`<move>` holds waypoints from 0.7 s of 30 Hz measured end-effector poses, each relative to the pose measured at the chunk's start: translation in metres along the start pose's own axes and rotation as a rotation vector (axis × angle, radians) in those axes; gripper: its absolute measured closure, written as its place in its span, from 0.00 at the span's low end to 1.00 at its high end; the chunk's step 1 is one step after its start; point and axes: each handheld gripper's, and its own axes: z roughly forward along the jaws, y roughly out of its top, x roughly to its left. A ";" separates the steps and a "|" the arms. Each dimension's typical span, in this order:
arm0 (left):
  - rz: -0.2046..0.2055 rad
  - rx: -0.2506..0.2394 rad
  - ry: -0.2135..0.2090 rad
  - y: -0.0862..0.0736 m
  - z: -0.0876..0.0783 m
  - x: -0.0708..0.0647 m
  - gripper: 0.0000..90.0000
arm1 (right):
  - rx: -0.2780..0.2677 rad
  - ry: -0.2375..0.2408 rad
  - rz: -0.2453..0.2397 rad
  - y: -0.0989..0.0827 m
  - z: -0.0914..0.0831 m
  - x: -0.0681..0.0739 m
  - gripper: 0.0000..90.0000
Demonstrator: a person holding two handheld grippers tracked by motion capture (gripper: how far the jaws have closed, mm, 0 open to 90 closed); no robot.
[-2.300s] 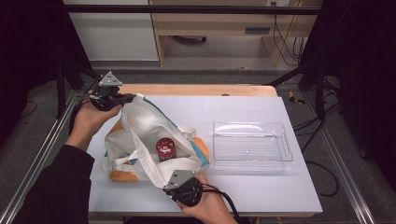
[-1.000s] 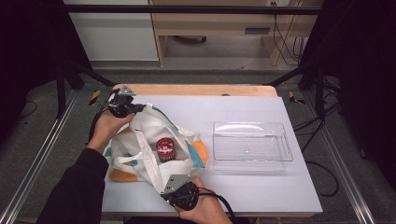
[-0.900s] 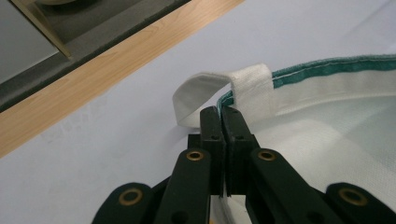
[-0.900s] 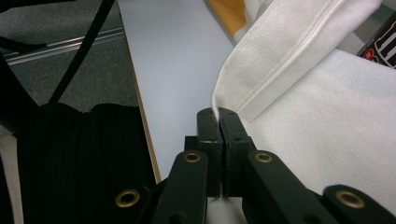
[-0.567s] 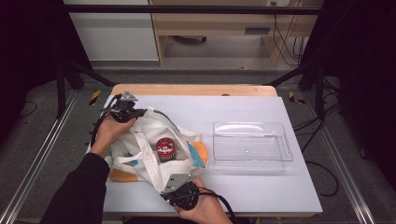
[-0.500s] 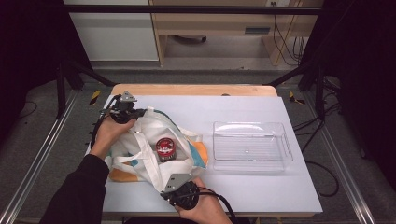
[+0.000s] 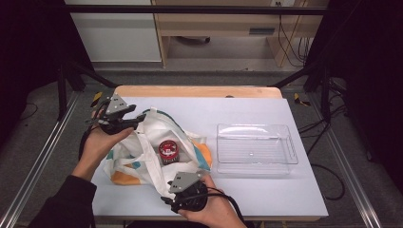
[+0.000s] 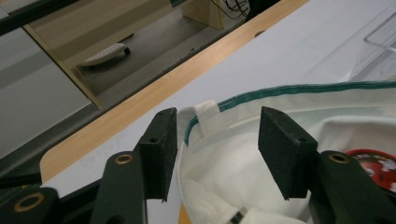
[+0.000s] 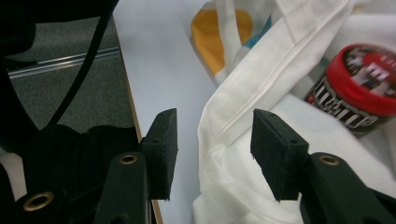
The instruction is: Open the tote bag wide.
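I had both claws, left claw point(image 7: 138, 122) and right claw point(image 7: 167, 195), just opening off the tote bag point(image 7: 142, 156) rim, released so its mouth stayed spread around the red-lidded jar point(image 7: 167, 151).

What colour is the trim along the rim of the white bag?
Green, a thin band along the bag's rim; it shows best in the left gripper view.

One cloth bag point(image 7: 157, 152), one red-lidded tub point(image 7: 167, 151), one clear tray point(image 7: 256, 149)

Black tools point(image 7: 124, 124), apparently dark sleeve point(image 7: 66, 199)
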 end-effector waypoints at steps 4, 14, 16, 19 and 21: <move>-0.003 -0.018 0.011 -0.001 -0.018 -0.009 0.48 | -0.005 -0.011 -0.015 0.011 -0.012 0.001 0.56; -0.057 0.000 0.011 -0.040 -0.045 -0.045 0.45 | 0.003 -0.101 -0.036 0.052 -0.043 -0.026 0.56; -0.064 0.009 0.014 -0.049 -0.046 -0.052 0.45 | 0.001 -0.129 -0.034 0.061 -0.048 -0.040 0.56; -0.063 0.012 0.013 -0.059 -0.045 -0.060 0.45 | 0.024 -0.173 -0.029 0.074 -0.049 -0.064 0.55; -0.090 0.024 -0.003 -0.065 -0.042 -0.067 0.45 | 0.033 -0.179 -0.019 0.077 -0.048 -0.070 0.55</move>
